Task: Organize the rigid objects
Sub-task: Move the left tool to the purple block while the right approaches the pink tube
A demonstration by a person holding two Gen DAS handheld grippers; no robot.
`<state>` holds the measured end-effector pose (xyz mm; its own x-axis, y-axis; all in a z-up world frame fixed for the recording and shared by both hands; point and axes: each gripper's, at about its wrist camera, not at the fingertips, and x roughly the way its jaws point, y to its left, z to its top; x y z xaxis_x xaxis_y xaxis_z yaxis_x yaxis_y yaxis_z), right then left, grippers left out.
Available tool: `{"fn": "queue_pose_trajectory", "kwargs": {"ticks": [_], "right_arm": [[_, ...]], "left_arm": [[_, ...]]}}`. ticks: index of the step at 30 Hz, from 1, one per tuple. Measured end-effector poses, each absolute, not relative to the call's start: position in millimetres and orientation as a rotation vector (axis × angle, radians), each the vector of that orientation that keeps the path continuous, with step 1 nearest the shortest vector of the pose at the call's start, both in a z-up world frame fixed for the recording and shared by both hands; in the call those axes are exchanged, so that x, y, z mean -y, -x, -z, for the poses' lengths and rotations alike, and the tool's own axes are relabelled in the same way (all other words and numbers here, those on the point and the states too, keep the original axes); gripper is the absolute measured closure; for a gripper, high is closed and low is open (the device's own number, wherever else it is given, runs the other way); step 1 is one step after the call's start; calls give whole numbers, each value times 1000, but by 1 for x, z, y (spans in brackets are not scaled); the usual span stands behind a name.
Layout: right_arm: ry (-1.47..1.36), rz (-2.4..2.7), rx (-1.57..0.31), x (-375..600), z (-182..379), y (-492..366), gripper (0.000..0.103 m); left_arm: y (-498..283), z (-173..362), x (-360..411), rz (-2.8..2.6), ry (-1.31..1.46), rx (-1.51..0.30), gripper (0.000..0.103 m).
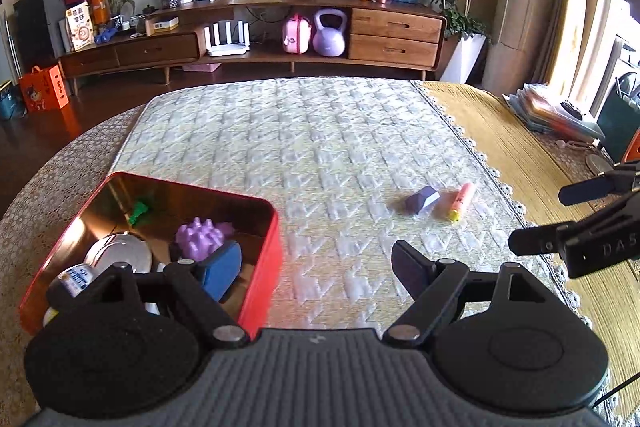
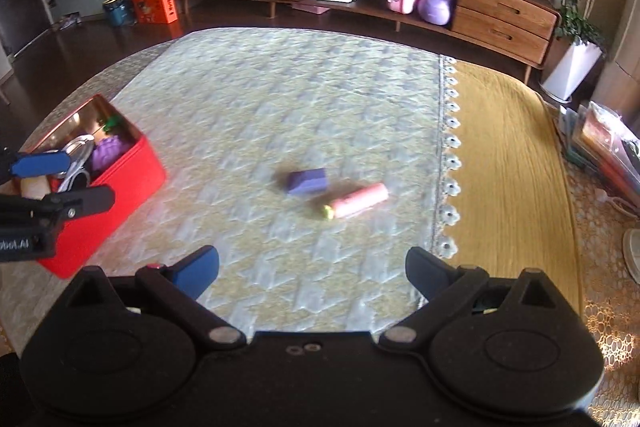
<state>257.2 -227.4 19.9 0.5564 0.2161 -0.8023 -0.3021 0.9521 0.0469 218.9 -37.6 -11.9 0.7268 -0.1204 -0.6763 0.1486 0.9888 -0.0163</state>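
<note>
On the quilt, pink marker [image 2: 358, 201] lies slantwise, yellow tip nearest; both tools gape empty.

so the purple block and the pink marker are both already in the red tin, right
Not quite: the purple block and the pink marker both lie out on the quilted cloth, side by side, well apart from the red tin. The right wrist view shows it.

red tin [image 1: 276, 239] contents partly hidden, blurred

Daylight from window at right; glare inside red tin [image 1: 268, 227]; right view motion-blurred; fisheye edges bowed.
</note>
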Motion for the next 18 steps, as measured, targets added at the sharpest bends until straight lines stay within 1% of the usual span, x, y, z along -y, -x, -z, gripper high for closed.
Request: {"fn": "queue_pose_trajectory", "kwargs": {"ticks": [11,14,18], "right_arm": [[25,-173,-960,253,0,-317,3],[28,-154,-971,249,7,-330,4],[19,-110,-987,247,18,-346,8]], "left_arm": [[-271,45,97,210,-103,-780,21],[-285,53,104,218,-104,-791,21],[-299,64,116,240,-122,-796,21]]}}
